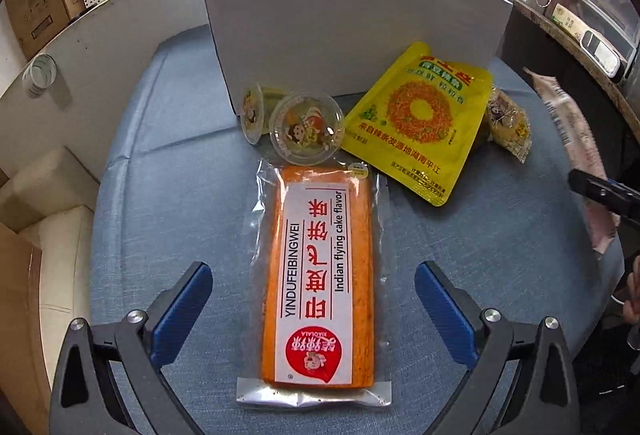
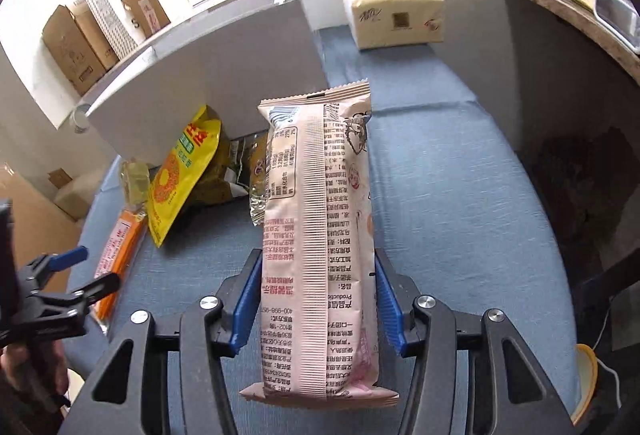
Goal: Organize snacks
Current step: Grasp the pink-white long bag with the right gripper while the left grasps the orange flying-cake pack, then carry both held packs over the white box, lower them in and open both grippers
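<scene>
right gripper (image 2: 316, 309): clamped on pink snack pack (image 2: 320, 235), lifted off bench (image 2: 460, 195) | left gripper (image 1: 314, 309): wide, straddling orange cake pack (image 1: 320, 275) | advice: lower squarely, close mid-pack; white box (image 1: 352, 35) probably the destination

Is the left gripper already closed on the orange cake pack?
No. The left gripper is open, its blue pads standing apart on either side of the orange cake pack without touching it.

Pink snack packet (image 2: 320, 235) lifted seam-up, orange cake pack (image 1: 320, 275) flat on blue cloth, yellow pouch (image 1: 420, 119) beside.
</scene>
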`<state>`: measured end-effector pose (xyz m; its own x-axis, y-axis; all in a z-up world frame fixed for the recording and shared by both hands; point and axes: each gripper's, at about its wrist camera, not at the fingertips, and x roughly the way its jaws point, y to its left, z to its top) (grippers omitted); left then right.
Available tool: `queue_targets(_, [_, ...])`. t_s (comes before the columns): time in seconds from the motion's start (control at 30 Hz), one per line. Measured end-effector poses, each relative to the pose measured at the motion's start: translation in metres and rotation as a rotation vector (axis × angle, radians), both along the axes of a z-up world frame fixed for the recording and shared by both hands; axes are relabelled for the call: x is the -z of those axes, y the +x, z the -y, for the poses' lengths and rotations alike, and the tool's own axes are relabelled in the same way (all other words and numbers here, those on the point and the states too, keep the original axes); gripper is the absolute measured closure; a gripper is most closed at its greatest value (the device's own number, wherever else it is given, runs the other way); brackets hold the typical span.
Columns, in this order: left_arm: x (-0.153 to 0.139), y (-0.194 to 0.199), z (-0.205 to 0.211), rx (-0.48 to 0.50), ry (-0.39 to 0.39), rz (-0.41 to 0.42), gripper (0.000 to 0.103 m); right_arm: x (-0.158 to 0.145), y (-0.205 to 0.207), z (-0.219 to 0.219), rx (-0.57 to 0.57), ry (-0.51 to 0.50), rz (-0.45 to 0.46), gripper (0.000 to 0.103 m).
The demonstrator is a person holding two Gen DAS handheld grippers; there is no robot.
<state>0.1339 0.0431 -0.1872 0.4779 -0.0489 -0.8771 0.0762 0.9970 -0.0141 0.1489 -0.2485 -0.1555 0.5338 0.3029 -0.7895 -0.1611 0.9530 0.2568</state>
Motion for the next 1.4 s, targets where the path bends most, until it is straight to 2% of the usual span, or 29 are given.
queue_targets(0.23, [0.013,0.018,0.003,0.012,0.026,-0.035,0.0,-0.022,-0.013,0.014,0.019,0.031,0.062,0.046])
queue_targets(0.3, [0.014,0.018,0.001,0.01,0.002,-0.031,0.001,-0.021,-0.01,0.009,0.014,0.039,0.071,0.046])
queue_targets(0.37, [0.013,0.018,0.0,0.014,0.002,-0.017,0.007,-0.023,-0.013,0.01,0.003,0.045,0.078,0.046])
queue_targets(0.43, [0.01,0.015,-0.002,0.015,0.01,-0.005,0.024,-0.025,-0.012,0.008,-0.009,0.066,0.09,0.046])
queue_targets(0.5, [0.008,0.013,-0.005,0.024,0.012,0.001,0.031,-0.024,-0.012,0.002,-0.017,0.064,0.091,0.046])
queue_targets(0.6, [0.0,0.003,-0.007,0.029,-0.004,0.016,0.039,-0.024,-0.013,-0.002,-0.029,0.07,0.091,0.046])
queue_targets(0.77, [-0.013,-0.012,-0.008,0.03,-0.043,0.043,0.042,-0.026,-0.015,-0.01,-0.051,0.073,0.1,0.046])
queue_targets(0.83, [-0.021,-0.022,-0.01,0.038,-0.064,0.057,0.042,-0.027,-0.016,-0.012,-0.06,0.079,0.103,0.046])
queue_targets(0.93, [-0.035,-0.036,-0.011,0.045,-0.034,0.087,0.042,-0.03,-0.018,-0.016,-0.073,0.082,0.108,0.046])
queue_targets(1.03, [-0.051,-0.046,-0.013,0.055,-0.055,0.108,0.042,-0.032,-0.019,-0.022,-0.092,0.089,0.113,0.046])
queue_targets(1.13, [-0.071,-0.052,-0.008,0.07,-0.039,0.158,0.042,-0.035,-0.02,-0.028,-0.111,0.093,0.121,0.046])
queue_targets(1.27, [-0.103,-0.045,-0.005,0.07,-0.049,0.234,0.042,-0.045,-0.014,-0.038,-0.141,0.096,0.145,0.046])
queue_targets(1.4, [-0.135,-0.015,0.005,0.081,-0.045,0.312,0.042,-0.065,0.004,-0.055,-0.18,0.08,0.181,0.046])
